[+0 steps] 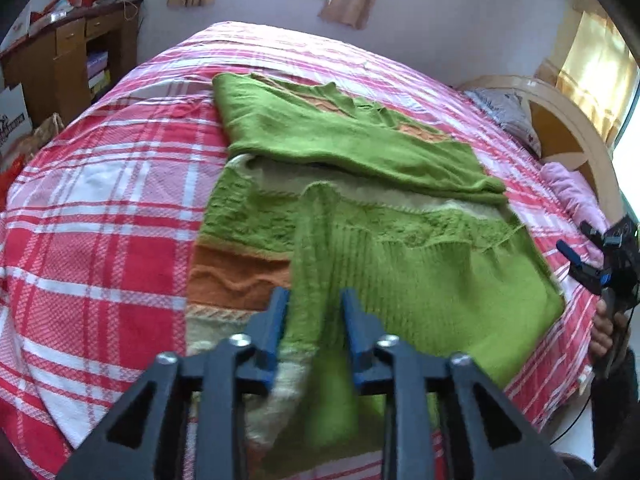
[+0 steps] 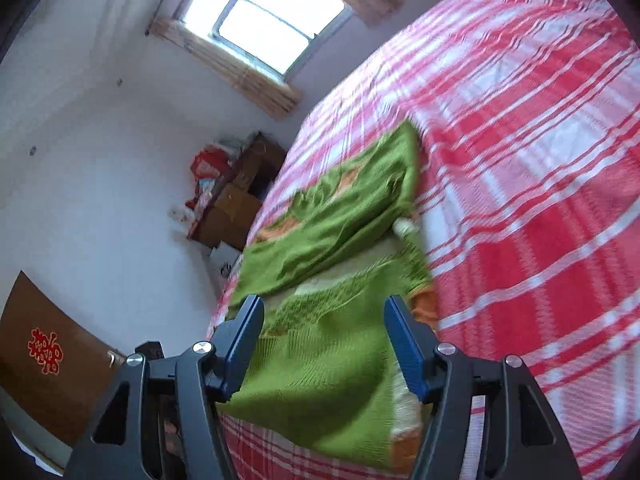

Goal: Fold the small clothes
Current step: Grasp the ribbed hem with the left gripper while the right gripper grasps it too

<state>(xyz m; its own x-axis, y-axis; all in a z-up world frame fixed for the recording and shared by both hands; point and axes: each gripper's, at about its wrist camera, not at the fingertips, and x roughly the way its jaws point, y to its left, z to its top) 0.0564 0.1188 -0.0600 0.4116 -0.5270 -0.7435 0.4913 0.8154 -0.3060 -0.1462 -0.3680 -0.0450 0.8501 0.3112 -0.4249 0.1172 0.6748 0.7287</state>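
A green knit sweater (image 1: 400, 272) with orange and cream bands lies spread on the plaid bed (image 1: 100, 200), its far part folded over (image 1: 320, 136). My left gripper (image 1: 316, 320) points down at the sweater's near edge. Its blue fingers (image 1: 276, 328) stand on either side of a narrow green sleeve strip (image 1: 312, 240), and I see no pinch in the cloth. My right gripper (image 2: 323, 304) stands wide open above the sweater's (image 2: 320, 380) side edge with nothing between its fingers. It also shows at the bed's right side as the right gripper (image 1: 576, 240), held by a hand (image 1: 604, 332).
The bed sheet (image 2: 540, 160) is red, pink and white plaid. A wooden headboard (image 1: 560, 128), a grey pillow (image 1: 504, 112) and a pink cloth (image 1: 576, 192) sit at the right. A cluttered wooden desk (image 1: 60, 60) stands beyond the bed's left corner, and a brown door (image 2: 40, 360) is nearby.
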